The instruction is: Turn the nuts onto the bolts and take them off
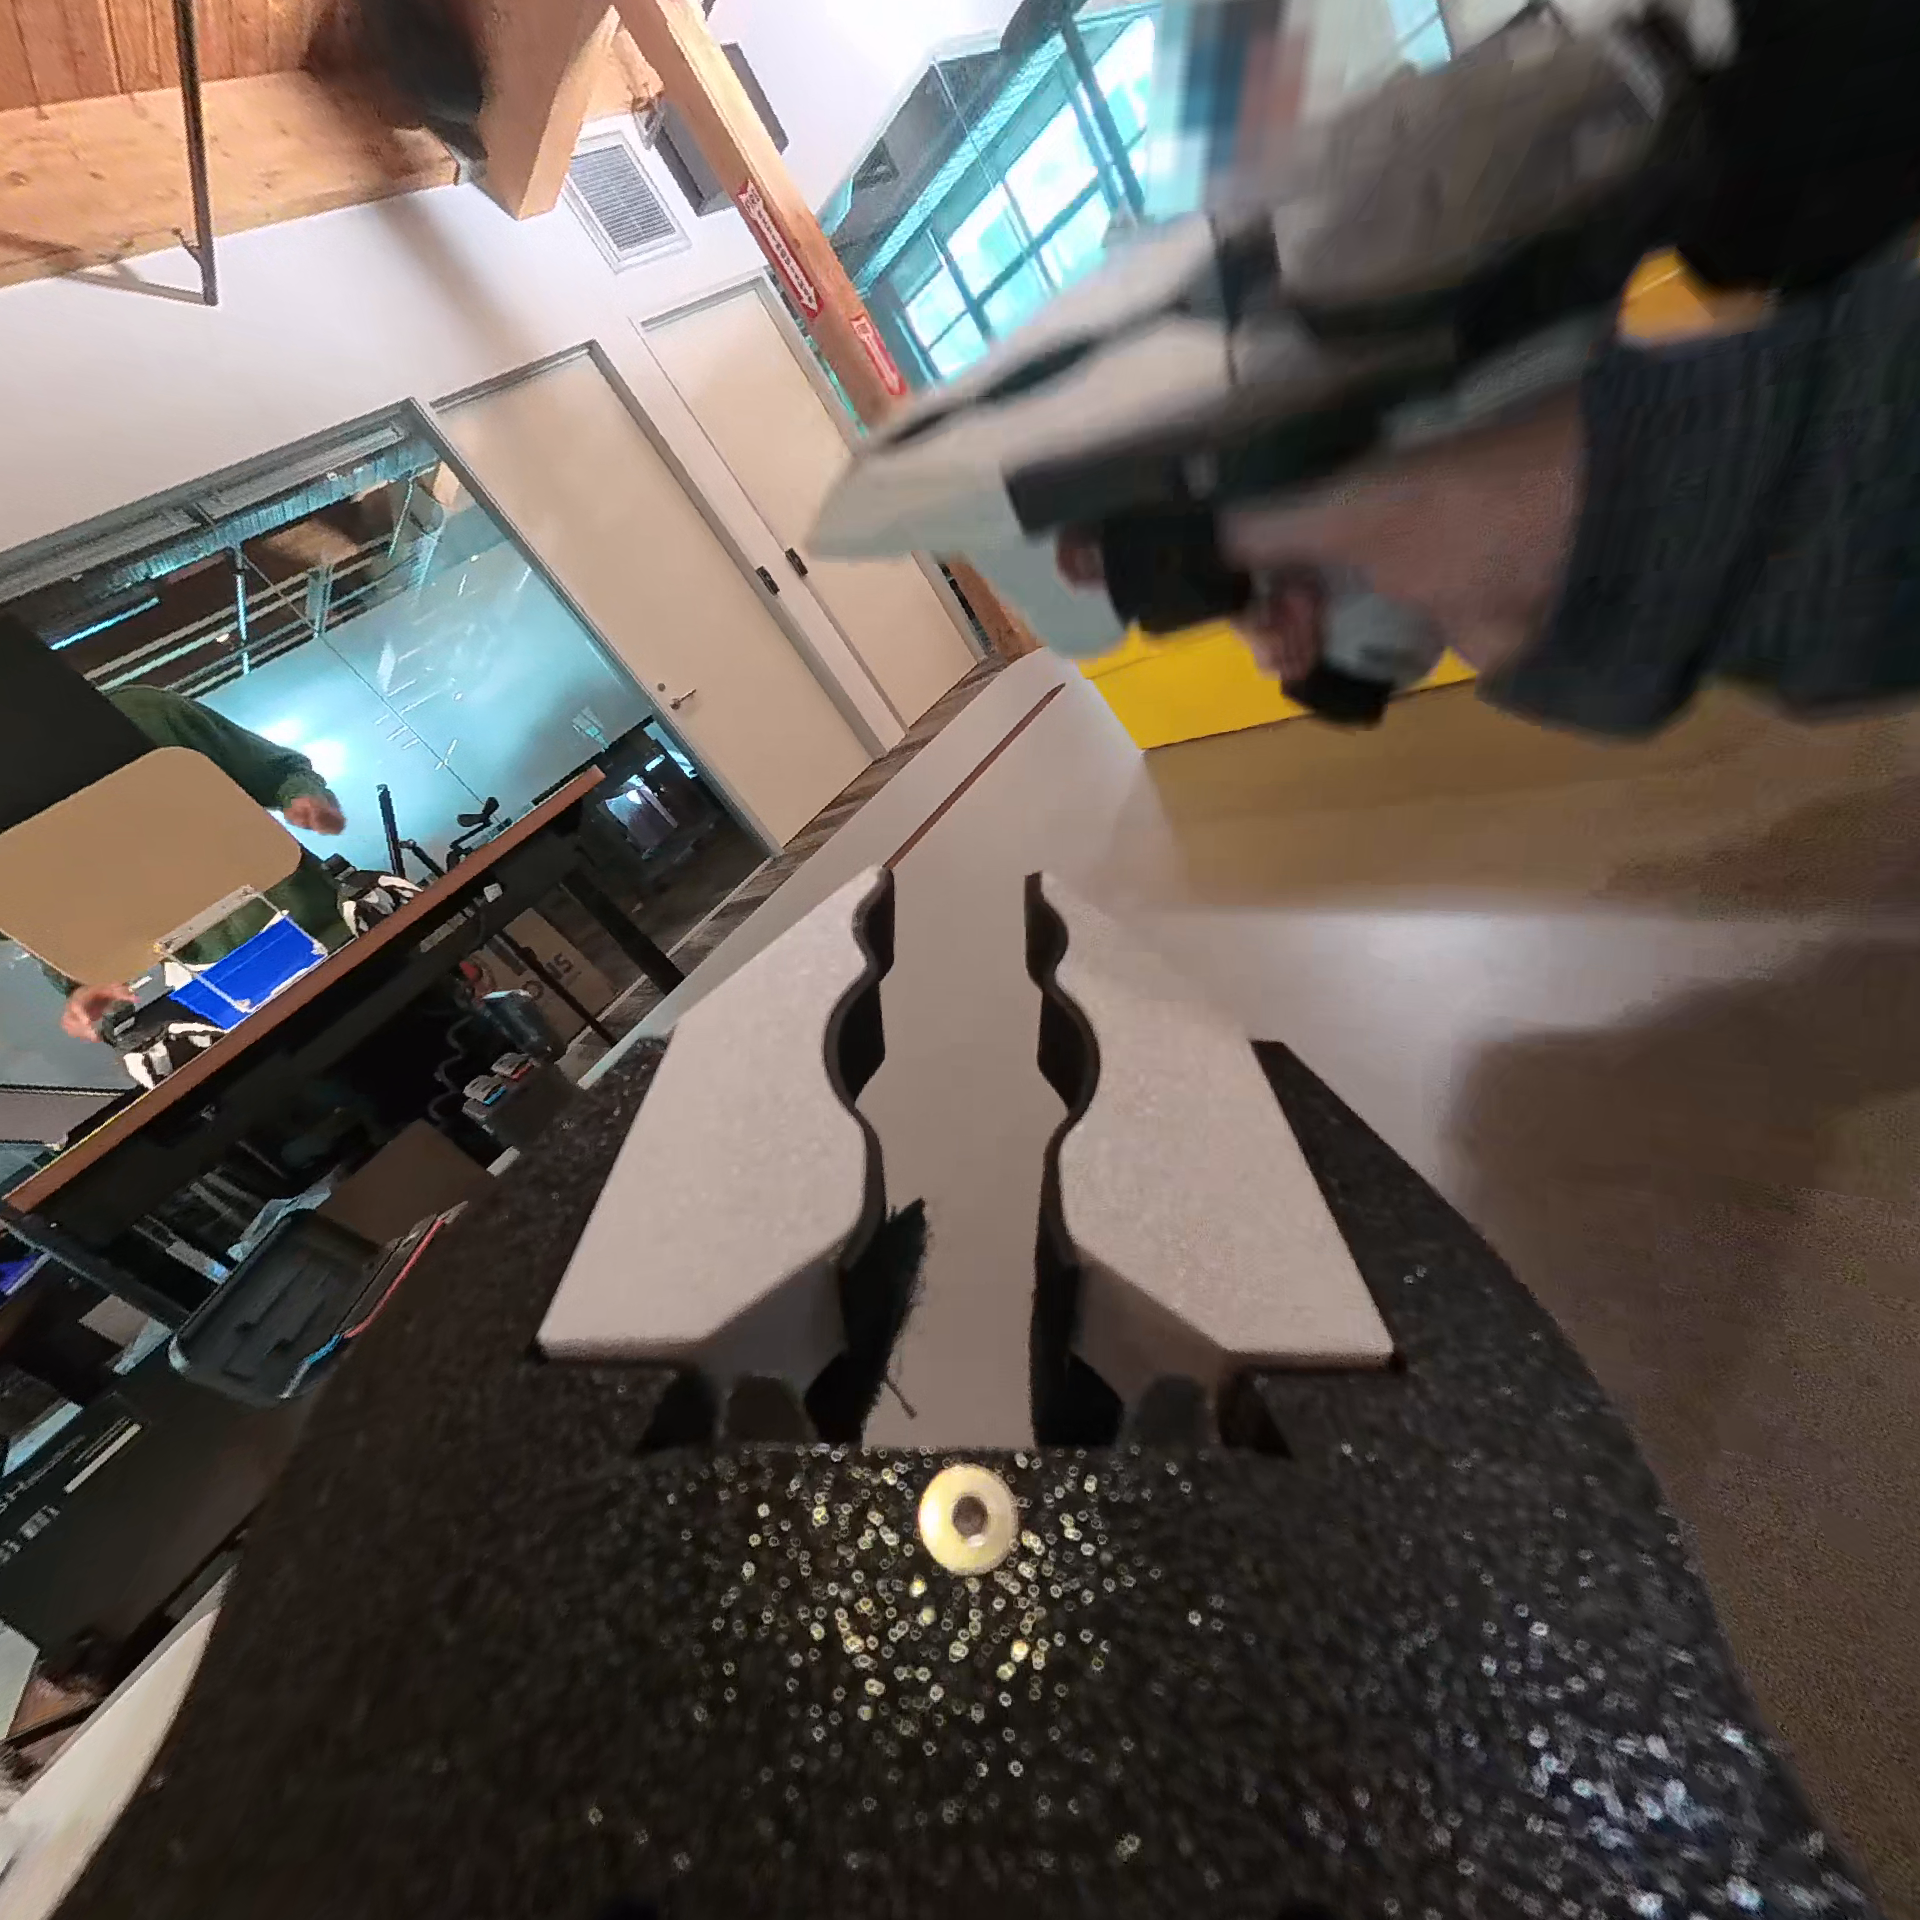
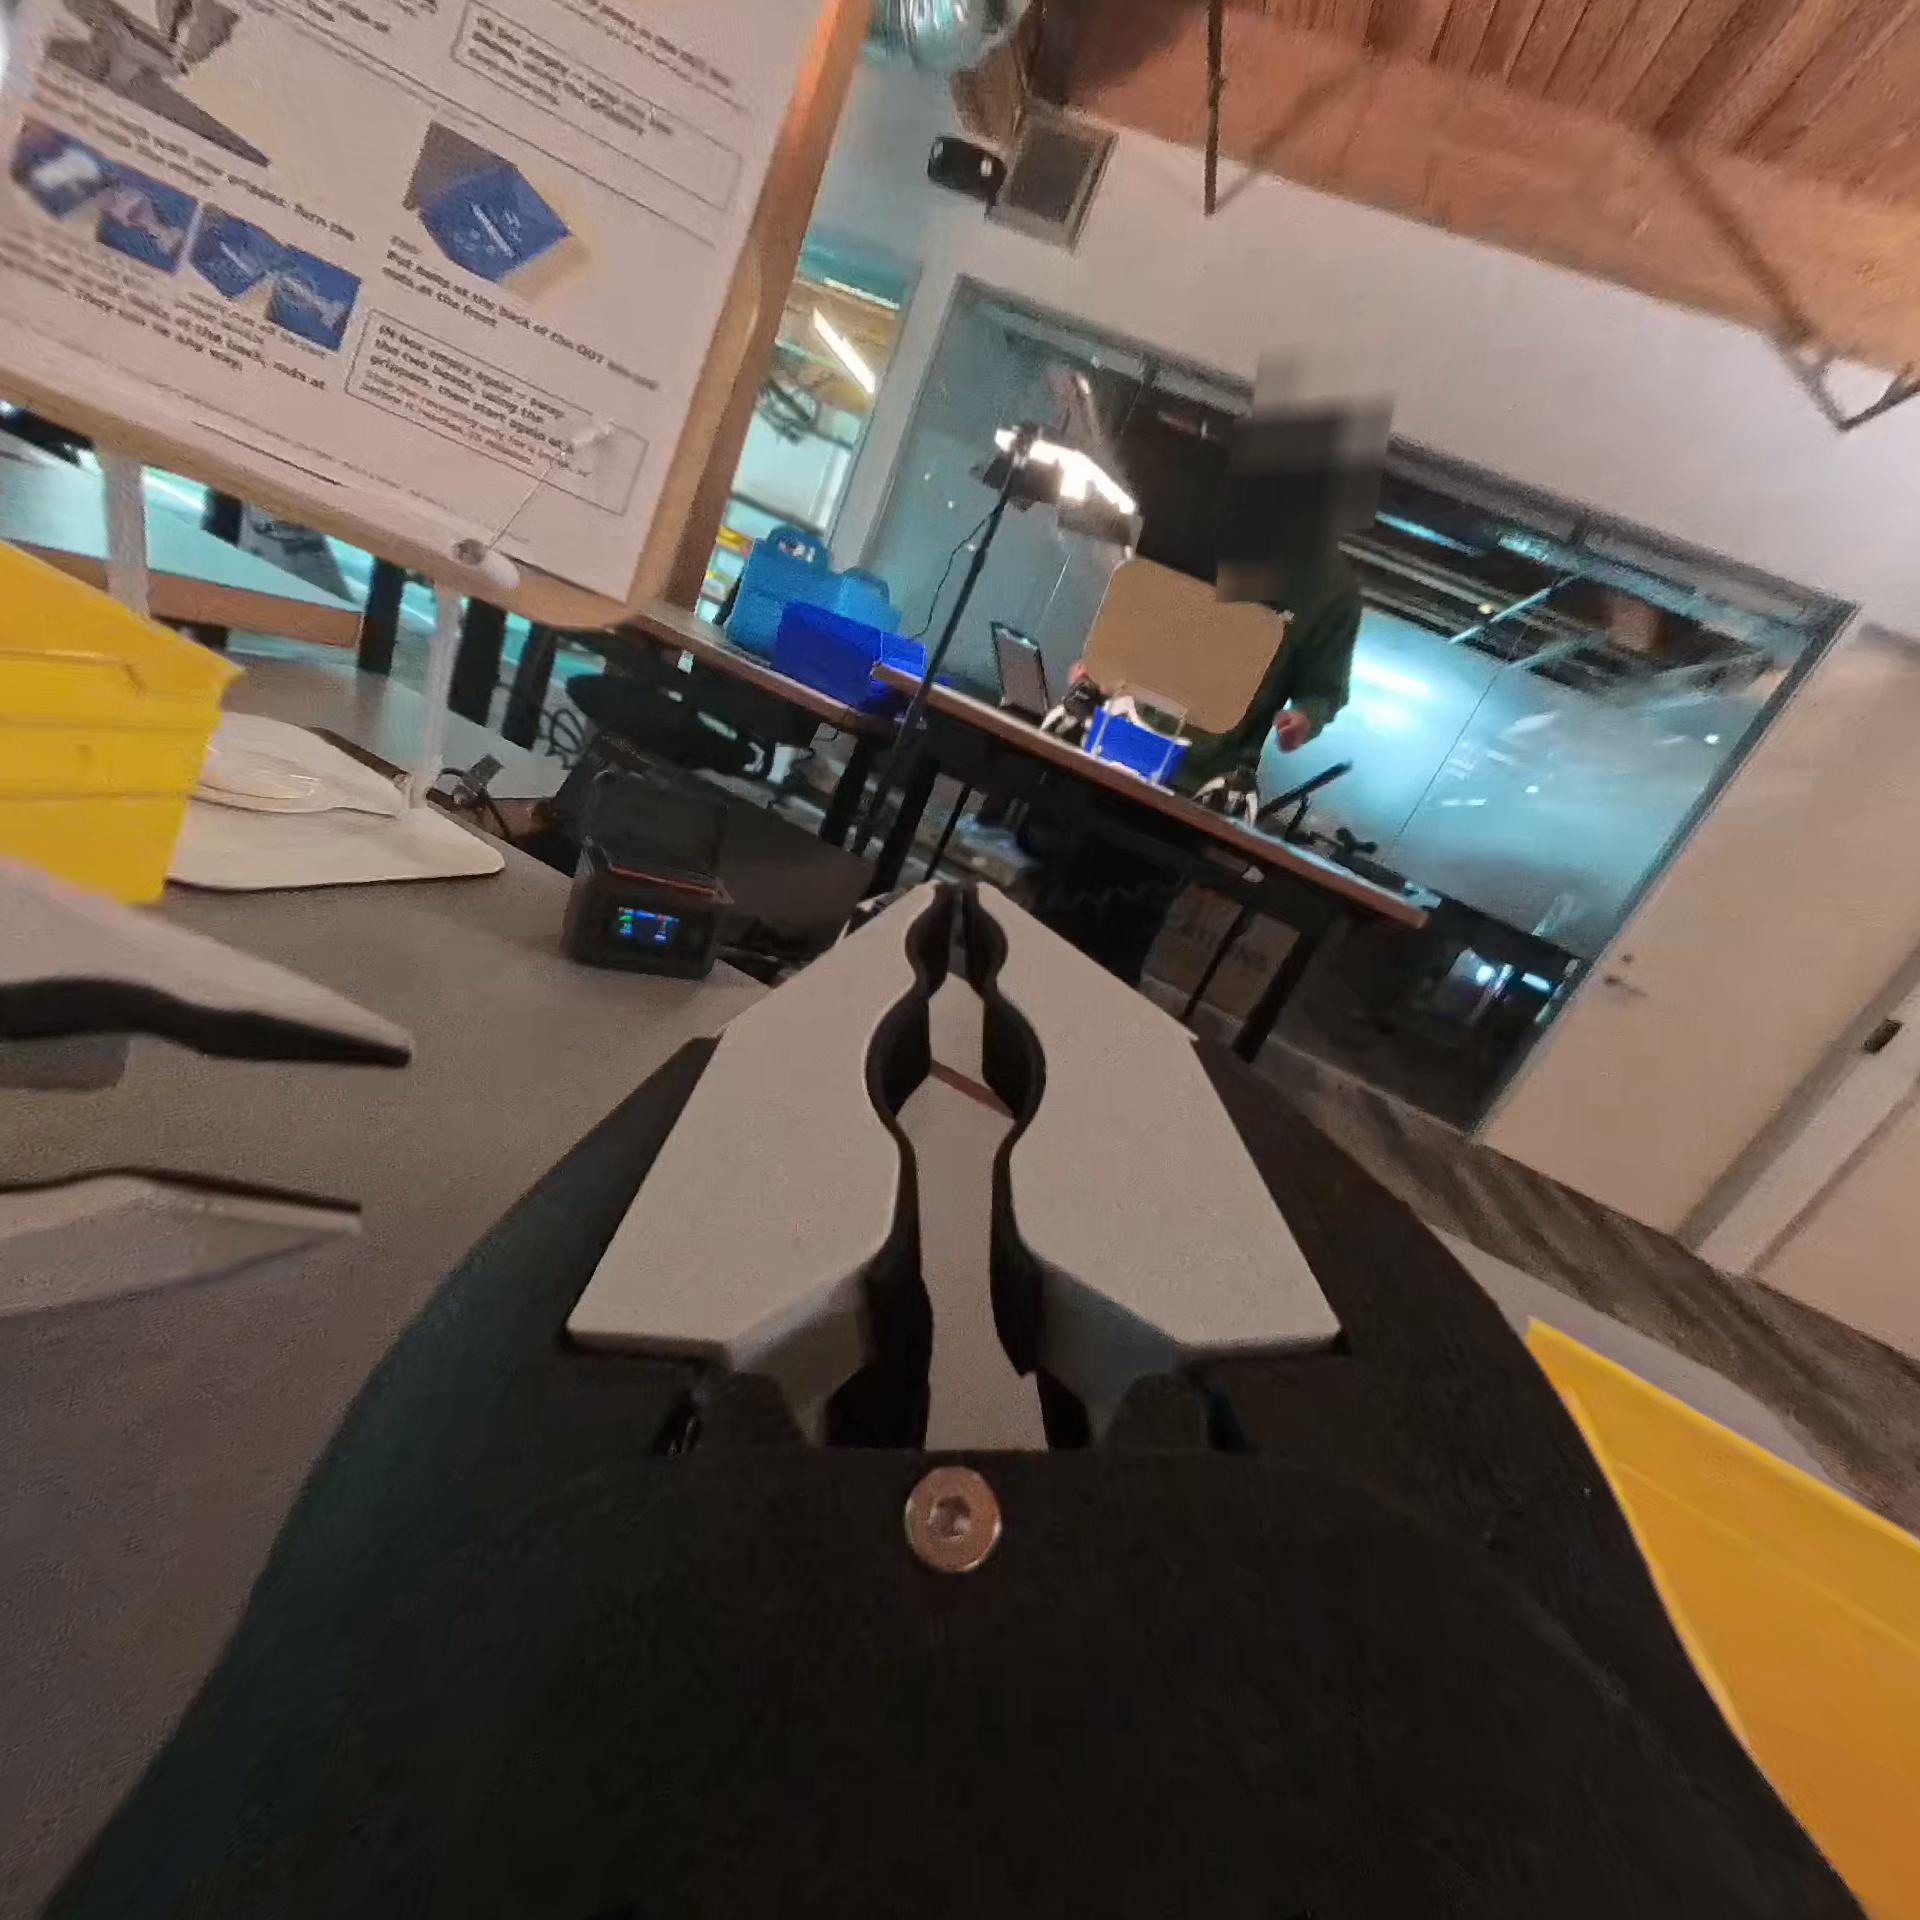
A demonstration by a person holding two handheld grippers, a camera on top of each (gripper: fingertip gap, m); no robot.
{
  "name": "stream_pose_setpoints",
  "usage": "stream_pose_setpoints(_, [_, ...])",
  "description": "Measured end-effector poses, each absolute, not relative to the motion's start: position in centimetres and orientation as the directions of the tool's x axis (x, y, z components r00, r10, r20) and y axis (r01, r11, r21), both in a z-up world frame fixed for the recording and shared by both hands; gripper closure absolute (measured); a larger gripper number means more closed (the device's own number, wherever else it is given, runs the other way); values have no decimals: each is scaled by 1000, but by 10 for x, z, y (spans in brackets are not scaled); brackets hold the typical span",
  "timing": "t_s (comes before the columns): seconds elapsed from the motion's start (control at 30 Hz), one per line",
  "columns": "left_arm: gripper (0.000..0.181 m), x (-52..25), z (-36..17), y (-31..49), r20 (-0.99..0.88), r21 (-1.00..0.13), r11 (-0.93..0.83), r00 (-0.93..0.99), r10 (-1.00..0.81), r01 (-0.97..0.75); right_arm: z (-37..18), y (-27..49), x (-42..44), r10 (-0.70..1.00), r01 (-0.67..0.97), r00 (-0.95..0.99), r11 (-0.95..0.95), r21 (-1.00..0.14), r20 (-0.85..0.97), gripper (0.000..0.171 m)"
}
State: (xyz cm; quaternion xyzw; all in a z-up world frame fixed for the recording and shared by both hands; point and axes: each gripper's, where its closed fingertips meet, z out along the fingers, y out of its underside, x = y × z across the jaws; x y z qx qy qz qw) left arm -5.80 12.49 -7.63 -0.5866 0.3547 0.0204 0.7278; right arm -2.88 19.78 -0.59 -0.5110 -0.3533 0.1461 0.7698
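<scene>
No nut or bolt shows in either view. My left gripper (image 1: 958, 891) has grey fingers standing apart with nothing between them; it is tilted above the grey table (image 1: 1299, 987). My right gripper (image 2: 954, 900) has its fingertips together and holds nothing. In the left wrist view the right gripper (image 1: 862, 488) shows blurred at the upper right, held by a hand in a dark sleeve (image 1: 1714, 520). In the right wrist view the left gripper (image 2: 379, 1127) juts in from the left edge, open.
A yellow bin (image 2: 94, 727) stands at the left and another yellow bin (image 2: 1766, 1621) at the lower right; one shows in the left wrist view (image 1: 1195, 696). An instruction board (image 2: 364, 260) on a white stand base (image 2: 312, 831), and a small black device (image 2: 644, 914), are on the table. A person works at a far table (image 2: 1309, 665). There is about 11 cm between the tips of the two grippers.
</scene>
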Motion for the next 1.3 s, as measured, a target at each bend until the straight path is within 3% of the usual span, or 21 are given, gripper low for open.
stream_pose_setpoints(0.07, [161, -60, -76, 125, -540, -840, 306, 751, -380, -448, -30, 193, -36, 570, 116, 725, 453, -884, 387, 171])
stream_pose_setpoints(0.13, [181, -65, -67, 123, -561, -822, 333, 757, -337, -461, -52, 180, -48, 593, 165, 662, 481, -861, 458, 171])
stream_pose_setpoints(0.2, [181, -66, -52, 117, -574, -806, 368, 762, -299, -463, -62, 181, -50, 564, 223, 632, 525, -821, 532, 171])
stream_pose_setpoints(0.37, [169, -73, 26, 72, -464, -860, 368, 843, -273, -354, -64, 186, -50, 626, 161, 632, 470, -868, 457, 171])
stream_pose_setpoints(0.5, [169, -153, 62, 30, -432, -894, 200, 890, -142, -402, -67, 182, -57, 631, 177, 604, 490, -853, 488, 171])
stream_pose_setpoints(0.63, [166, -261, 12, 9, -309, -906, -276, 947, -85, -320, -68, 183, -57, 642, 174, 603, 475, -863, 475, 171])
stream_pose_setpoints(0.73, [147, -305, -69, -22, -223, -711, -666, 971, -89, -225, -68, 184, -57, 645, 169, 605, 469, -867, 467, 171])
stream_pose_setpoints(0.8, [147, -312, -114, -45, -168, -559, -805, 978, -126, -200, -69, 184, -57, 645, 174, 601, 472, -864, 473, 171])
stream_pose_setpoints(1.07, [155, -309, -162, -50, -77, -491, -853, 985, -157, -175, -70, 181, -60, 657, 172, 580, 480, -860, 482, 171])
stream_pose_setpoints(1.3, [164, -310, -178, -47, -14, -449, -890, 997, -77, -75, -69, 181, -61, 667, 161, 577, 474, -866, 472, 171])
